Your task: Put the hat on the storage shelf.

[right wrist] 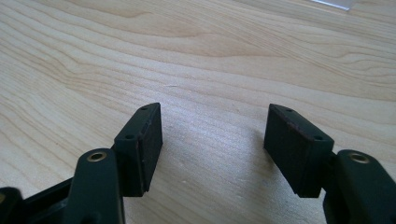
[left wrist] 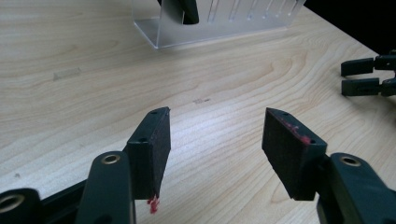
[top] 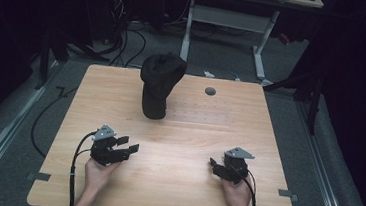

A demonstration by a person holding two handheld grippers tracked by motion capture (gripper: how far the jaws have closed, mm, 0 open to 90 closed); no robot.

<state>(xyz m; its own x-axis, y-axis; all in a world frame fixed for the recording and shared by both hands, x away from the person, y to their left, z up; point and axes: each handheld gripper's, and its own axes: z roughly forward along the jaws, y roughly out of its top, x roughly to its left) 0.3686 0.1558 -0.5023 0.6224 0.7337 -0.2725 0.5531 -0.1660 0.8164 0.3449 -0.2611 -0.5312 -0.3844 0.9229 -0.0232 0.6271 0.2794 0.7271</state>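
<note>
A black cap [top: 160, 81] sits upright on a clear plastic stand [left wrist: 210, 23] at the far middle of the wooden table [top: 173, 192]. My left gripper [top: 129, 144] is held low over the front left of the table. Its jaws point toward the centre and stand open with nothing between them [left wrist: 215, 121]. My right gripper [top: 214, 167] is at the front right, also open and empty [right wrist: 215, 116]. Its black jaws [left wrist: 355, 77] appear at the right edge of the left gripper view. Both grippers are well short of the cap.
A round grey grommet [top: 210, 91] is set into the table's far side, right of the cap. Behind the table stands a white desk frame [top: 260, 54]. Black cables [top: 49, 111] run over the grey floor at the left.
</note>
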